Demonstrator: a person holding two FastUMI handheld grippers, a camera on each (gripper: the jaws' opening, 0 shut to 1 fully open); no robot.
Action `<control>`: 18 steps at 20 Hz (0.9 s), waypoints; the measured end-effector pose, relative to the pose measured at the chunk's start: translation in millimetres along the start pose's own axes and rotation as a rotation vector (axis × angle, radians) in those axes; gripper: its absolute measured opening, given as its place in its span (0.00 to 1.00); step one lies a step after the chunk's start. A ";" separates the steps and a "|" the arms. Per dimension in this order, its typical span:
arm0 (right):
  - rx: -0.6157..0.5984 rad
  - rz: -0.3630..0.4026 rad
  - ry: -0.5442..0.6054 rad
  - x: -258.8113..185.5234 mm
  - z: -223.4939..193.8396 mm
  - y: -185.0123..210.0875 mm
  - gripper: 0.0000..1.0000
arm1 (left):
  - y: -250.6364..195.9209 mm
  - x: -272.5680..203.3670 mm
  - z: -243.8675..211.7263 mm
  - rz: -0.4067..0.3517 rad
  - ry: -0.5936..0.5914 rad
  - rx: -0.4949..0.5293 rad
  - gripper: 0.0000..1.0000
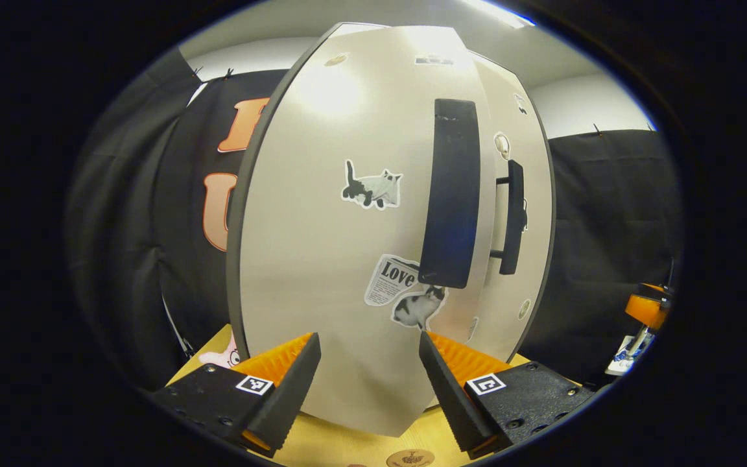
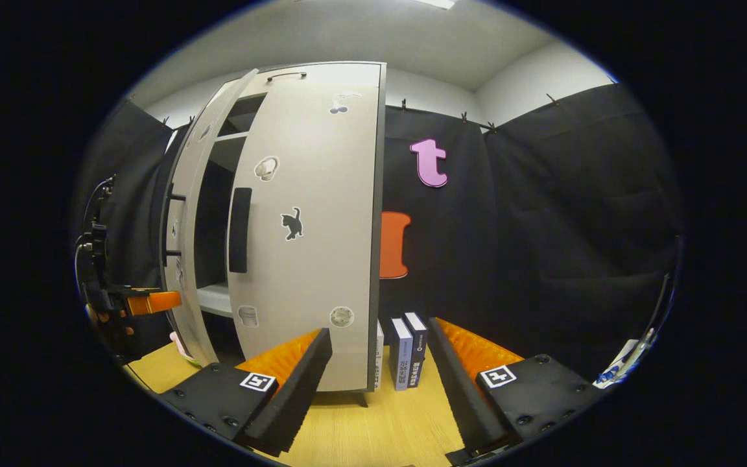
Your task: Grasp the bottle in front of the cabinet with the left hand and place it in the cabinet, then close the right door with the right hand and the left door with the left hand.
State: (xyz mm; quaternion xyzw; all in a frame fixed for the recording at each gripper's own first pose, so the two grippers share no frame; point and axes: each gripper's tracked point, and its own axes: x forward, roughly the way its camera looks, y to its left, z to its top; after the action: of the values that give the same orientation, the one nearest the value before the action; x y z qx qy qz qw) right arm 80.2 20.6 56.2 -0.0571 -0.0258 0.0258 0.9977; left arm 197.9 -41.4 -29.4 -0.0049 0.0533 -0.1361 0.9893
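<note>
While the left claw [image 1: 369, 370] hovers released just before the left door [image 1: 347, 227], that door's free edge and tall upright handle [image 1: 452, 194] stand ahead and slightly right of it, nearly meeting the right door [image 1: 529, 214]. The right claw [image 2: 379, 383] is released too (bare desk [image 2: 373, 428] between its fingers), with the right door's outer edge straight ahead, upright books [image 2: 406, 353] beyond, and the dark gap [image 2: 214, 220] up to its left.

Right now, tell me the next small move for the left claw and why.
Probably push the left door forward to shut it. The right gripper view shows it ajar, with a dark gap and shelves between it and the right door. The left claw is open, right in front of the panel.
</note>
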 end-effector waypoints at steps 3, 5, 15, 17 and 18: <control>0.004 -0.024 0.002 1.0 -2.2 -10.0 0.98 | -3.9 5.5 -1.6 0.000 -0.005 -0.001 0.93; 0.009 -0.038 0.009 2.8 -5.2 -16.6 0.98 | -4.8 8.6 -3.1 0.000 0.000 -0.011 0.90; 0.033 -0.077 0.042 21.9 -18.5 -37.5 0.98 | -7.5 26.4 -7.0 -0.001 0.018 0.011 0.94; 0.036 -0.076 0.053 24.6 -22.4 -38.5 0.98 | -6.6 27.9 -9.5 0.005 0.024 0.012 0.94; 0.035 -0.078 0.056 26.7 -23.9 -39.1 0.98 | -6.2 28.0 -9.8 0.008 0.025 0.012 0.94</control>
State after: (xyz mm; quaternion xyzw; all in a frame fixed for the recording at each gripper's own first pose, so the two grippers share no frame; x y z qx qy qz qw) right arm 110.1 -19.5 38.3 -0.0394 0.0003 -0.0141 0.9991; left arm 222.0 -54.9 -41.9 0.0030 0.0647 -0.1326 0.9890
